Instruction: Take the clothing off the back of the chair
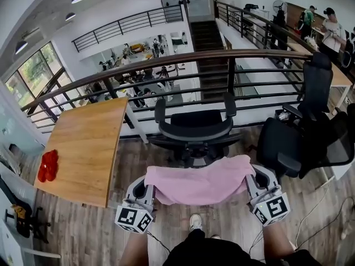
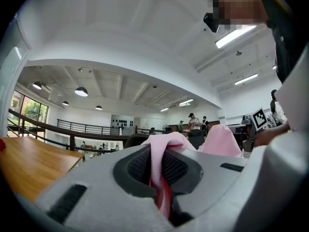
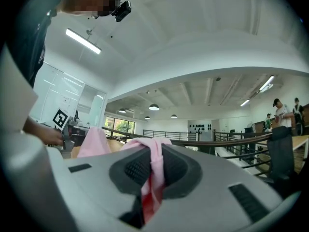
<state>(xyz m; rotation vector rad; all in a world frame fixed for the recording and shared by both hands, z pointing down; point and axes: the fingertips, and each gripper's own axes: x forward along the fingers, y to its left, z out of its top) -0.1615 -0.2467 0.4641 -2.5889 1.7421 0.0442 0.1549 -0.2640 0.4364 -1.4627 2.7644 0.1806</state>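
So the pink clothing (image 1: 199,183) is off the back of the black chair (image 1: 194,129) here. It's up in the air, stretched out sideways between the two grippers on the person's side of the chair. The middle sags a bit, and in the head view it covers the lower part of the chair.

The left hand-held gripper (image 1: 147,190) has its jaws clamped on the left end of the cloth. In the left gripper view you can see the pink fabric (image 2: 161,149) squeezed into a thin fold right between the jaws of that hand-held gripper (image 2: 160,180), with a bunch of it puffing out over the top. The right hand-held gripper (image 1: 252,183) is doing the same at the other end. In its own view the jaws (image 3: 153,178) are pinched tight on a fold of the cloth (image 3: 155,153), and the rest trails off to the left.

Both grippers point roughly level, at about the same height. The chair sits by the dark railing (image 1: 166,60), and a wooden worktop (image 1: 83,143) to the left has some red thing (image 1: 48,165) lying on it. Another black chair (image 1: 299,143) stands off to the right.
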